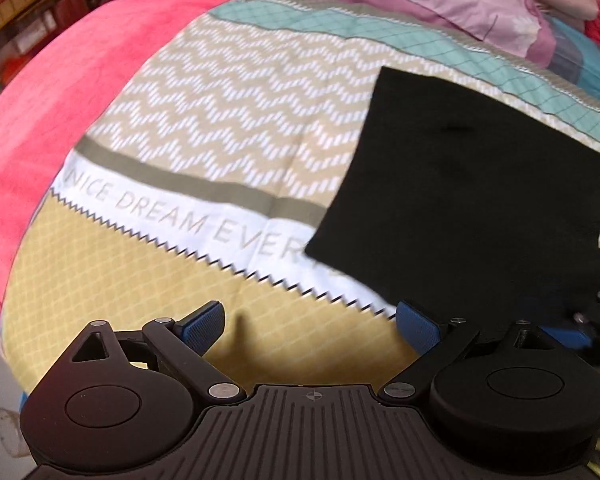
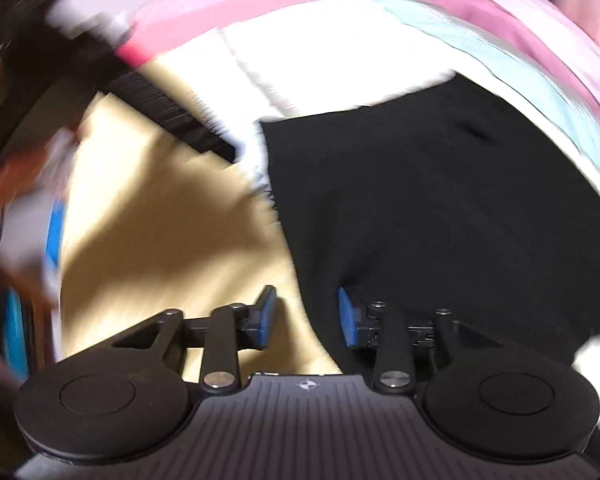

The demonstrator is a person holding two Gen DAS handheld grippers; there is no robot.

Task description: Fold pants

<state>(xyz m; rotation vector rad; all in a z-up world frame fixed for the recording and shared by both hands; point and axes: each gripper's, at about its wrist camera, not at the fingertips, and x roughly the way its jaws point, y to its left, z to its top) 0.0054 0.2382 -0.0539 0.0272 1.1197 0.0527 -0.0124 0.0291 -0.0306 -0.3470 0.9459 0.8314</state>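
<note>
Black pants (image 1: pixel 472 184) lie as a flat folded panel on the patterned bedsheet (image 1: pixel 204 120), right of the left gripper (image 1: pixel 310 322). Its jaws stand wide, empty. Right gripper (image 2: pixel 307 316): jaws partly open over the pants' near edge, no grip visible. Pinch both layers squarely before folding. Pink blanket (image 1: pixel 60 92) and piled bedding (image 1: pixel 420 4) crowd the far side.

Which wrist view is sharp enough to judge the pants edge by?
Left wrist view: mostly sharp, pants edge crisp against the bedsheet, its lettering legible. Right wrist view: heavily motion-smeared, pants border streaky, bright patches washed out; only the hand-held gripper is sharp.
</note>
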